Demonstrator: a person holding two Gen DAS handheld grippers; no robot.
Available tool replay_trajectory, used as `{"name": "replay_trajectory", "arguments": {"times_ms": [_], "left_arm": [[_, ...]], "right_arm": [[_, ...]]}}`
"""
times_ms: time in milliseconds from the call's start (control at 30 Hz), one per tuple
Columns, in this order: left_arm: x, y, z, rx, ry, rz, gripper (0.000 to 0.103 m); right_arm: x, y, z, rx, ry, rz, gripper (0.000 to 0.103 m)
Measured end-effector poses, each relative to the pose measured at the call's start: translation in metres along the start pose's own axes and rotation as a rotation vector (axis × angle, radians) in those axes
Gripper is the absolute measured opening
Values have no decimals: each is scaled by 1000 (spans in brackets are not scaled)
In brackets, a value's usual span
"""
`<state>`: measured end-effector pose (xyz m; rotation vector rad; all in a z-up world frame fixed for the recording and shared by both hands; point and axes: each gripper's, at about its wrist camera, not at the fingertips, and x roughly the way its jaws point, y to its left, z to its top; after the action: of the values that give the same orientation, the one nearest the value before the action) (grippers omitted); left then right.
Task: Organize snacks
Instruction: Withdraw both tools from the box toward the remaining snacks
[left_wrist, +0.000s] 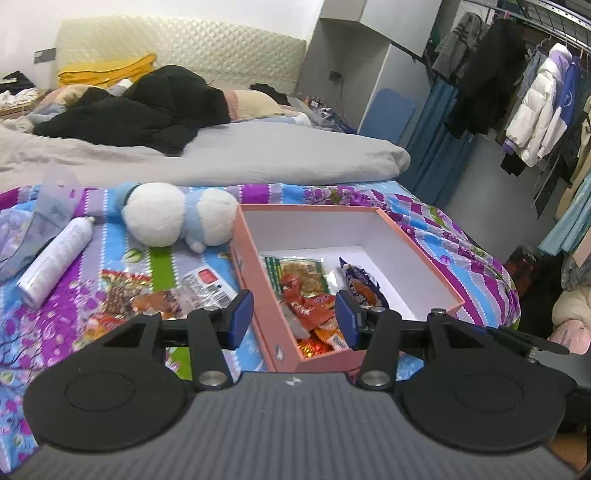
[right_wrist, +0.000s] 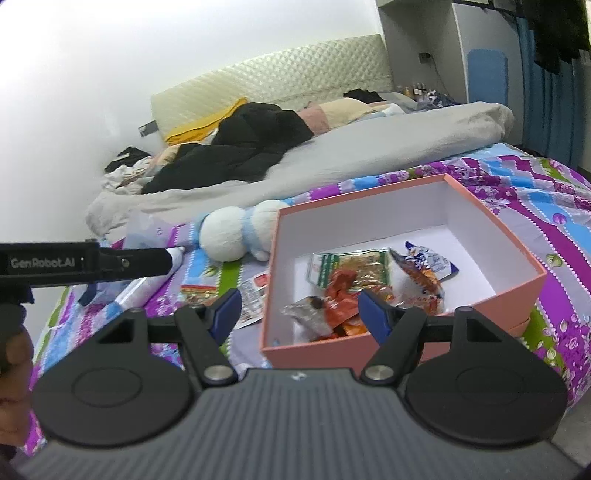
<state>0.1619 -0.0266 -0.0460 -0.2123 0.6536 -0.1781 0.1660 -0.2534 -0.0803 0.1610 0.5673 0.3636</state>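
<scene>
Left gripper (left_wrist: 293, 319): lower centre of the left wrist view; jaws parted about halfway with nothing between the pads. It straddles the near-left wall of the box, likely just a passing position.

Right gripper (right_wrist: 298, 312): lower centre of the right wrist view; jaws somewhat wider, also empty, hanging above the near edge of the box.

Pink box (left_wrist: 255, 280): open, centre-right of the left view, resting on the patterned bedspread (left_wrist: 443, 236). It serves as the collecting bin, which is why packets pile in its near half.

Packets in box: a green-and-gold packet (left_wrist: 299, 271), a purple packet (left_wrist: 360, 284) and orange-red wrappers (left_wrist: 310, 308), lying loosely overlapped as if dropped in.

Snacks left out: a red-and-brown packet (left_wrist: 122, 291) and a white labelled packet (left_wrist: 208, 282), flat on the bedspread just left of the box; by my reading these remain to be gathered.

Non-snacks: a white spray bottle (left_wrist: 55, 266) and a plush toy (left_wrist: 177, 218), left of the box, probably not part of the sorting.
</scene>
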Motion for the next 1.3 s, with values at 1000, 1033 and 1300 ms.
{"name": "replay_trajectory", "arguments": {"times_ms": [1000,1033,1300], "left_arm": [[-75,53,-96,-124,-24,169,69],[-74,54,-97,-123,-25,171,69],[-59,80,-106,-155,-7,187,69]], "right_arm": [[-22,83,-85,-170,102,186,72],[-22,84,-86,-176,103,187,72],[-10,90,-92,-157,100,211,71]]}}
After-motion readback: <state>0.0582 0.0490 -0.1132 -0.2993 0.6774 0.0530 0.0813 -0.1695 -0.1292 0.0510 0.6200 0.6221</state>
